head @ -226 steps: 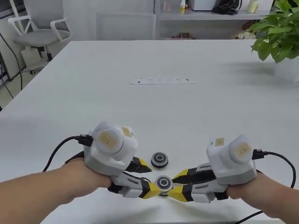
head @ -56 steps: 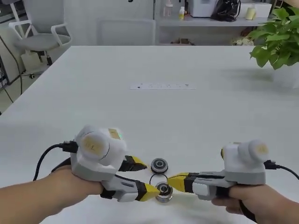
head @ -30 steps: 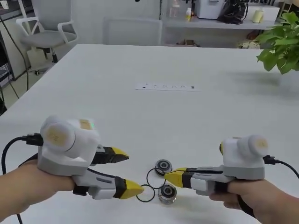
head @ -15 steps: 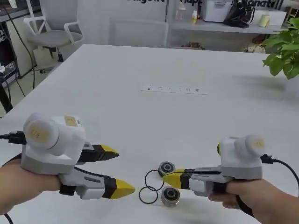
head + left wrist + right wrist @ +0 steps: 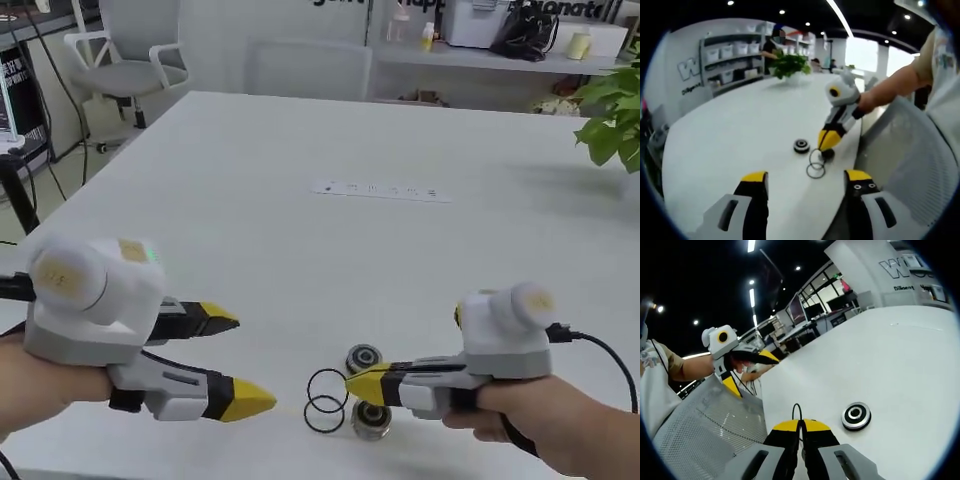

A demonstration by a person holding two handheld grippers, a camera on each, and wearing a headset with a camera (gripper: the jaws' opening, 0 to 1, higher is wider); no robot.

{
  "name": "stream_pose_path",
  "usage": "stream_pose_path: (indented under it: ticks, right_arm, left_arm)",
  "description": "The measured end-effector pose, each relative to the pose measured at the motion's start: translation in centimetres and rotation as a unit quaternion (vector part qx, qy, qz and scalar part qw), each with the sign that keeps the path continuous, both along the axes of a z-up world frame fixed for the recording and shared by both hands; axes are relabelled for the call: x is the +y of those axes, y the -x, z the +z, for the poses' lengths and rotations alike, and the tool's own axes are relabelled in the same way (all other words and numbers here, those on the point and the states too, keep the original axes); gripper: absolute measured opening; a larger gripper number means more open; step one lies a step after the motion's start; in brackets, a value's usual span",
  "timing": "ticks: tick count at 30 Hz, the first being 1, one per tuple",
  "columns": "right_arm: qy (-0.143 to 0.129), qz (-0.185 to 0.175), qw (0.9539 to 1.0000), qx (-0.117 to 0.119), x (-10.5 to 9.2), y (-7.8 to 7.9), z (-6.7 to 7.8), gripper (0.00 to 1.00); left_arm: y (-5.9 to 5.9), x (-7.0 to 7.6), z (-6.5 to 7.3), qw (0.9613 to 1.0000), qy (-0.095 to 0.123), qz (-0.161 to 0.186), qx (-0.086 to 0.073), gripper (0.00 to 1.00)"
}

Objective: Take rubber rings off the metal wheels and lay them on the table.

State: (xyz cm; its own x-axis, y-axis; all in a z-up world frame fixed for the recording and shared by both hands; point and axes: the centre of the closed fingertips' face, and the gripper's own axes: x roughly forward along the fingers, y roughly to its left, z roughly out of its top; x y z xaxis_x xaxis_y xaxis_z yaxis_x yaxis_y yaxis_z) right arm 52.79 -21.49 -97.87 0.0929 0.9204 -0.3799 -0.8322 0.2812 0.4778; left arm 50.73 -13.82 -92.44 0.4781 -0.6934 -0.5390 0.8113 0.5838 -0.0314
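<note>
Right gripper (image 5: 352,384) jaws pinched shut on a rubber ring (image 5: 328,384), second ring (image 5: 324,411) flat on tabletop (image 5: 300,230) at its 6 o'clock, metal wheel (image 5: 363,358) at 2 o'clock, other wheel (image 5: 371,420) at 4 o'clock, left gripper (image 5: 252,360) jaws wide, empty, wall lettering (image 5: 892,263) starts "W".

On the table (image 5: 300,250), a ring (image 5: 310,386) pinched at the closed tip of the right gripper (image 5: 352,382); a second ring (image 5: 306,414) touching it, just ahead and left. One metal wheel (image 5: 363,358) just right of the jaws, the other wheel (image 5: 371,420) just left. Left gripper (image 5: 250,360) opposite, well apart, jaws spread
</note>
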Motion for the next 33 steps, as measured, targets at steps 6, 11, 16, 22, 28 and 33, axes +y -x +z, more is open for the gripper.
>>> stream_pose_path:
  ticks: [6, 11, 16, 22, 28, 33]
  right_arm:
    - [0.013, 0.01, 0.9999, 0.0, 0.5, 0.0, -0.3, 0.0]
    - [0.026, 0.024, 0.9993, -0.004, 1.0, 0.4, -0.7, 0.0]
    - [0.038, 0.039, 0.9985, -0.007, 1.4, 0.8, -1.1, 0.0]
    - [0.057, 0.053, 0.9969, -0.012, 1.6, 1.1, -1.9, 0.0]
    - [0.069, 0.059, 0.9957, -0.02, 1.7, 1.1, -2.2, 0.0]
    - [0.078, 0.065, 0.9943, -0.033, 1.8, 1.1, -2.4, 0.02]
  left_arm:
    - [0.1, 0.4, 0.1, 1.0, 0.001, 0.007, 0.0, 0.62]
    - [0.2, 0.7, 0.1, 1.0, 0.0, 0.01, 0.001, 0.63]
    - [0.4, 1.0, 0.1, 0.9999, -0.001, 0.012, 0.002, 0.63]
    - [0.5, 1.2, -0.1, 0.9999, -0.002, 0.014, 0.004, 0.63]
    - [0.5, 1.3, -0.2, 0.9999, 0.0, 0.016, 0.005, 0.63]
    - [0.5, 1.4, -0.3, 0.9998, -0.002, 0.016, 0.007, 0.63]
